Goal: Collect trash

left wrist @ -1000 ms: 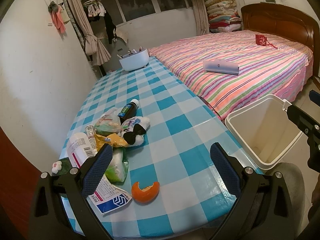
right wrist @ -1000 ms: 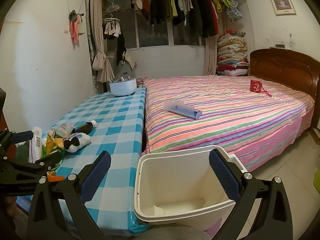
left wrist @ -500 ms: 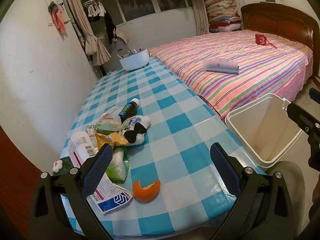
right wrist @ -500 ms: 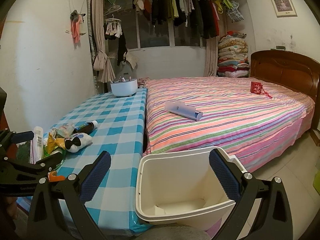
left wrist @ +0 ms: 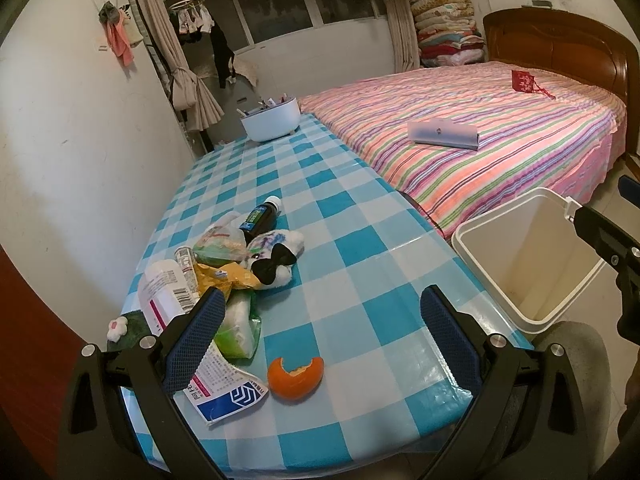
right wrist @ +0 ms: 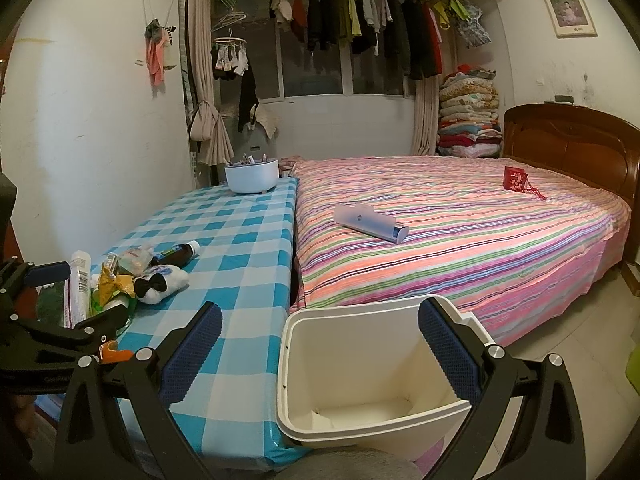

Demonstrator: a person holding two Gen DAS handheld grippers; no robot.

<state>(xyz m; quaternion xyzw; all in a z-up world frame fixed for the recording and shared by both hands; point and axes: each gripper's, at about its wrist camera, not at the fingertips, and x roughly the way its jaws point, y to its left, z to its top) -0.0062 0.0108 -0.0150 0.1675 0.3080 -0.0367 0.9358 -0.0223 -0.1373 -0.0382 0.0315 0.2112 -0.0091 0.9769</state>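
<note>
Left gripper (left wrist: 320,334): black plastic frame, two angled arms ending in fingers (left wrist: 196,340) faced with dark-blue, grid-textured pads. Round silver screw heads at the arm joints, slotted cut-outs in the outer links. Right gripper (right wrist: 320,354): same build, same blue textured pads, silver screws. From the right wrist view, small pale lettering on the left unit's black side bar, unreadable.

Glossy checked tablecloth (left wrist: 352,248), smooth matt plastic bin (right wrist: 360,364), striped cloth bedspread (right wrist: 460,232), polished wooden headboard (right wrist: 572,140).
</note>
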